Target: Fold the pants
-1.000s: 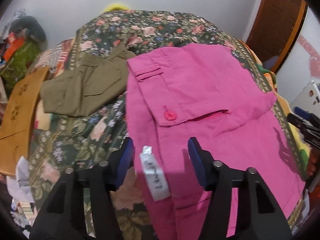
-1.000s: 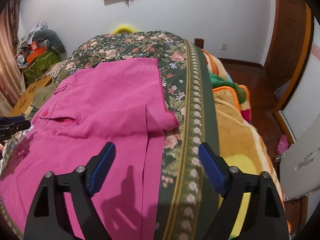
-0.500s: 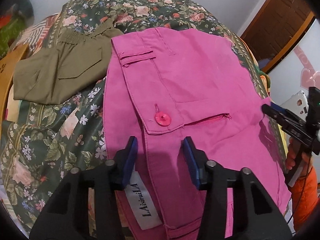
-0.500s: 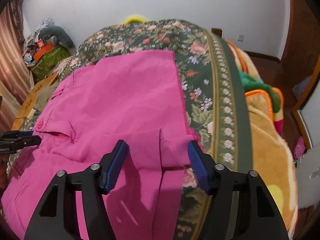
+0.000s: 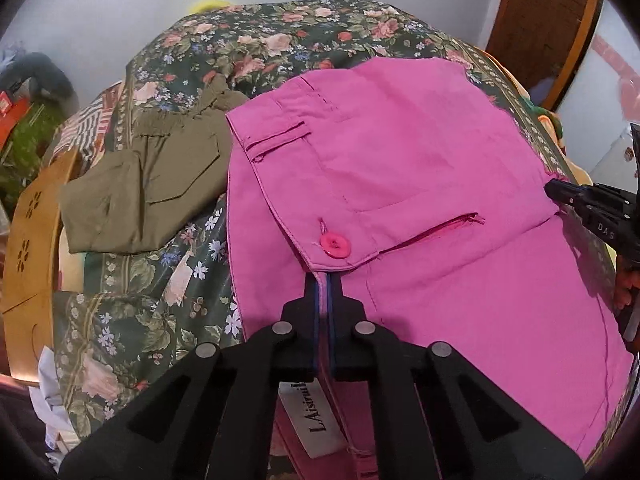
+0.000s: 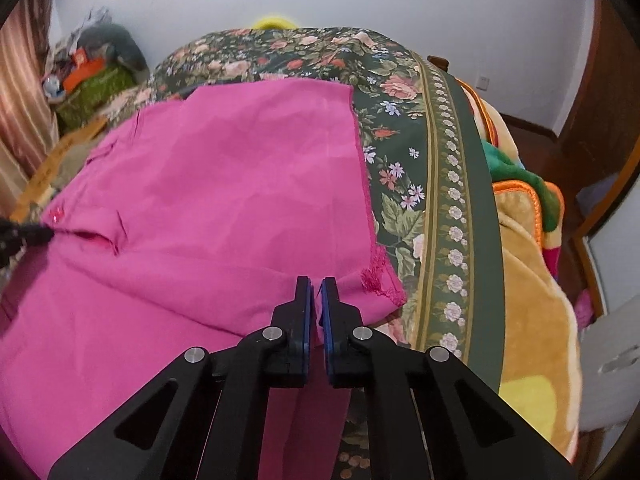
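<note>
Left gripper (image 5: 322, 280): jaws have just closed from wide apart and now pinch the pink pants (image 5: 420, 184) at the waistband edge, just below the pink button (image 5: 335, 245).
Right gripper (image 6: 316, 286): jaws likewise just closed, now clamping the folded pink cloth near its frayed hem (image 6: 378, 280).
Pants: spread on the floral bedspread (image 6: 404, 184), larger in view than a second ago.
White label (image 5: 310, 420): now beneath the left gripper's fingers.
Olive garment (image 5: 140, 188): beside the pants, unmoved.
</note>
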Action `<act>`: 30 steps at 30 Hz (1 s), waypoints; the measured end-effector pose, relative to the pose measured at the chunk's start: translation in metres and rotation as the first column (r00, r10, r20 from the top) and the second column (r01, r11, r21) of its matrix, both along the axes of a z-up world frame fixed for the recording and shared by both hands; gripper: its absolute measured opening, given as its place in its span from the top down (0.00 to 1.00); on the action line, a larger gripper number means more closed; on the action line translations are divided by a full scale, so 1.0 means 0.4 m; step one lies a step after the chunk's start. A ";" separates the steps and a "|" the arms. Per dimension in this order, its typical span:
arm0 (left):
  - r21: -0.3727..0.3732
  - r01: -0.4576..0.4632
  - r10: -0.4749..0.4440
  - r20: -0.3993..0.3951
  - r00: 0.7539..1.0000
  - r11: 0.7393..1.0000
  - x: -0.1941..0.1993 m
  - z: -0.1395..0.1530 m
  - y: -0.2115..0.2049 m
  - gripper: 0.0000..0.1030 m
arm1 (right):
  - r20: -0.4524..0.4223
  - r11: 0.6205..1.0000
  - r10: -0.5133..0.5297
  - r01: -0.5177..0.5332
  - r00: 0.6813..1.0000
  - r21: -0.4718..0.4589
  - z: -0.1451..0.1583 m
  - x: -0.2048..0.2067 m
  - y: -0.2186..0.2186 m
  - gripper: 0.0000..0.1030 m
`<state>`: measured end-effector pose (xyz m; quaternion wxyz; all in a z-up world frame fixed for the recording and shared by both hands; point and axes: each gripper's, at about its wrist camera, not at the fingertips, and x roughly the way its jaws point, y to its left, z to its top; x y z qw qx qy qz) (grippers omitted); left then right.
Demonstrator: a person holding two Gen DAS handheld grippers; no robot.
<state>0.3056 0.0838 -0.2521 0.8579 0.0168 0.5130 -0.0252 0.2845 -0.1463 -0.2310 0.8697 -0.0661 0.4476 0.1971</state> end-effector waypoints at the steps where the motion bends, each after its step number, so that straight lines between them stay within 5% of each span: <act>1: -0.004 -0.005 0.005 -0.005 1.000 1.000 0.001 -0.006 0.004 0.95 | -0.002 1.000 0.000 0.000 1.000 -0.010 -0.004 0.000 0.000 0.96; 6: 0.000 -0.023 0.023 -0.009 1.000 1.000 0.001 -0.027 0.005 0.95 | -0.029 1.000 -0.022 0.022 0.999 -0.016 -0.012 0.005 0.001 0.96; 10: -0.065 -0.037 0.034 -0.039 0.999 0.997 0.003 -0.015 0.025 0.94 | -0.066 0.999 -0.031 0.029 0.997 -0.027 0.000 0.008 0.002 0.95; 15: -0.122 -0.040 0.037 -0.027 0.999 0.992 -0.008 0.035 0.054 0.93 | -0.070 0.997 -0.028 0.023 0.997 -0.069 0.037 -0.016 -0.020 0.81; 18: -0.118 -0.048 0.047 -0.009 0.999 0.992 0.002 0.058 0.062 0.86 | -0.047 0.998 -0.040 0.038 0.998 -0.048 0.068 -0.023 -0.045 0.72; 23: -0.150 -0.077 0.078 0.004 0.997 0.986 0.047 0.066 0.078 0.55 | -0.007 0.997 -0.082 0.082 0.997 -0.013 0.102 0.005 -0.067 0.57; 30: -0.206 -0.102 0.083 -0.095 0.992 0.973 0.132 -0.010 0.082 0.55 | -0.084 0.990 -0.125 0.129 0.989 0.050 0.043 0.080 -0.066 0.57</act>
